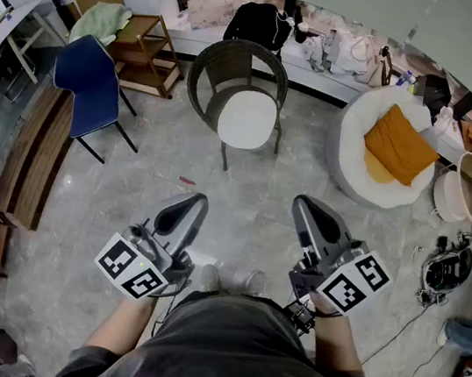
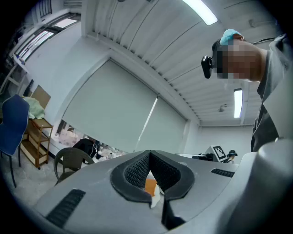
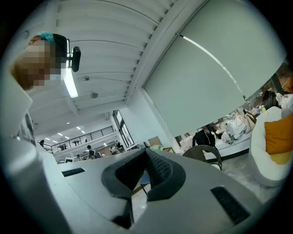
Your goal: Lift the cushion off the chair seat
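A round white cushion lies on the seat of a dark wicker chair in the middle of the head view. Both grippers are held level near the person's body, well short of the chair. My left gripper is shut with nothing in it, and so is my right gripper. In the left gripper view the chair shows at left beyond the closed left gripper. The right gripper view has the chair to the right of the closed right gripper. The seat is hidden in both gripper views.
A white round armchair with an orange pillow stands at right. A blue chair, a wooden shelf and a wooden bench are at left. Cables and a round device lie on the floor at right.
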The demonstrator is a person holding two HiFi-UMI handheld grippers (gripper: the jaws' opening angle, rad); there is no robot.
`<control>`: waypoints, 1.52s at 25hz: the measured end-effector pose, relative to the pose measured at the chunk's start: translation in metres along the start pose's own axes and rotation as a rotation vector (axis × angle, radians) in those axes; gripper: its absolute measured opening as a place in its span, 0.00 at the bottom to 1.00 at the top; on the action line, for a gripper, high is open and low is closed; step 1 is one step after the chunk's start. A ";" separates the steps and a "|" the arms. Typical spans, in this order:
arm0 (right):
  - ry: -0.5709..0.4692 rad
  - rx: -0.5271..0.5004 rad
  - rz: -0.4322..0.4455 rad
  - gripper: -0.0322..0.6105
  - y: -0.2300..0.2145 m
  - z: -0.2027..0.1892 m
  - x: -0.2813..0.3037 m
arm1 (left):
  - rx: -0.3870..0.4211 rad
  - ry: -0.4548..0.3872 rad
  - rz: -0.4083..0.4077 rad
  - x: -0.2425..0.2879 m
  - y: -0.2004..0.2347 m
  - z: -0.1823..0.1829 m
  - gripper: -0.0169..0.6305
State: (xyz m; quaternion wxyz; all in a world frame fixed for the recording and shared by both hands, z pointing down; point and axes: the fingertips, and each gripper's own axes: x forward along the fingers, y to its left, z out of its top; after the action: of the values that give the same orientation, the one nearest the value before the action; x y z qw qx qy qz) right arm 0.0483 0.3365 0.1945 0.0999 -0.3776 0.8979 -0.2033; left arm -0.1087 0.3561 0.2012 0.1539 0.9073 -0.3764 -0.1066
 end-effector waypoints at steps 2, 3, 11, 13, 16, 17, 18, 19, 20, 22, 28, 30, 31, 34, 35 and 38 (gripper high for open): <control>-0.002 -0.001 0.001 0.07 -0.001 -0.001 0.000 | 0.003 0.002 0.000 0.000 0.001 -0.002 0.04; -0.003 -0.001 0.002 0.07 -0.001 -0.001 0.000 | 0.003 0.003 -0.001 0.000 0.001 -0.003 0.04; -0.002 -0.002 0.004 0.07 0.000 0.000 0.001 | 0.002 0.005 -0.005 0.002 0.001 -0.001 0.04; 0.002 0.004 0.005 0.07 -0.001 -0.002 0.001 | 0.003 0.007 -0.006 0.002 0.001 -0.002 0.04; 0.003 0.018 -0.001 0.07 -0.003 -0.004 -0.002 | 0.007 0.011 -0.005 0.002 -0.001 -0.002 0.04; 0.002 0.021 -0.002 0.07 -0.003 -0.004 -0.004 | 0.009 0.012 -0.003 0.002 -0.003 -0.003 0.04; 0.000 0.023 -0.001 0.07 -0.003 -0.004 -0.007 | 0.010 0.014 0.000 0.002 -0.006 -0.004 0.04; -0.001 0.024 0.000 0.07 -0.004 -0.005 -0.010 | 0.011 0.016 0.003 0.002 -0.008 -0.006 0.04; -0.002 0.024 0.001 0.07 -0.006 -0.005 -0.013 | 0.012 0.018 0.005 0.002 -0.009 -0.009 0.04; -0.002 0.027 0.002 0.07 -0.010 -0.008 -0.018 | 0.013 0.020 0.011 0.004 -0.011 -0.015 0.04; 0.010 0.042 0.017 0.07 -0.031 -0.001 -0.048 | 0.022 0.015 0.047 0.020 -0.037 -0.026 0.04; 0.018 0.044 0.023 0.07 -0.039 -0.001 -0.053 | 0.024 0.012 0.062 0.026 -0.041 -0.031 0.04; 0.021 0.046 0.026 0.07 -0.044 -0.002 -0.056 | 0.025 0.011 0.070 0.028 -0.042 -0.033 0.04; 0.030 0.054 0.035 0.07 -0.053 -0.001 -0.060 | 0.026 0.010 0.088 0.034 -0.046 -0.037 0.04; 0.033 0.055 0.039 0.07 -0.055 -0.001 -0.060 | 0.025 0.010 0.093 0.036 -0.047 -0.038 0.04; 0.038 0.058 0.043 0.07 -0.063 0.001 -0.059 | 0.019 0.011 0.101 0.043 -0.044 -0.040 0.04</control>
State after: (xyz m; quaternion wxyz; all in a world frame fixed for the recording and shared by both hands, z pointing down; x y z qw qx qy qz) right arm 0.1299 0.3388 0.2230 0.0977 -0.3513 0.9012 -0.2341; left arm -0.0377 0.3627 0.2194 0.1524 0.8893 -0.4217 -0.0901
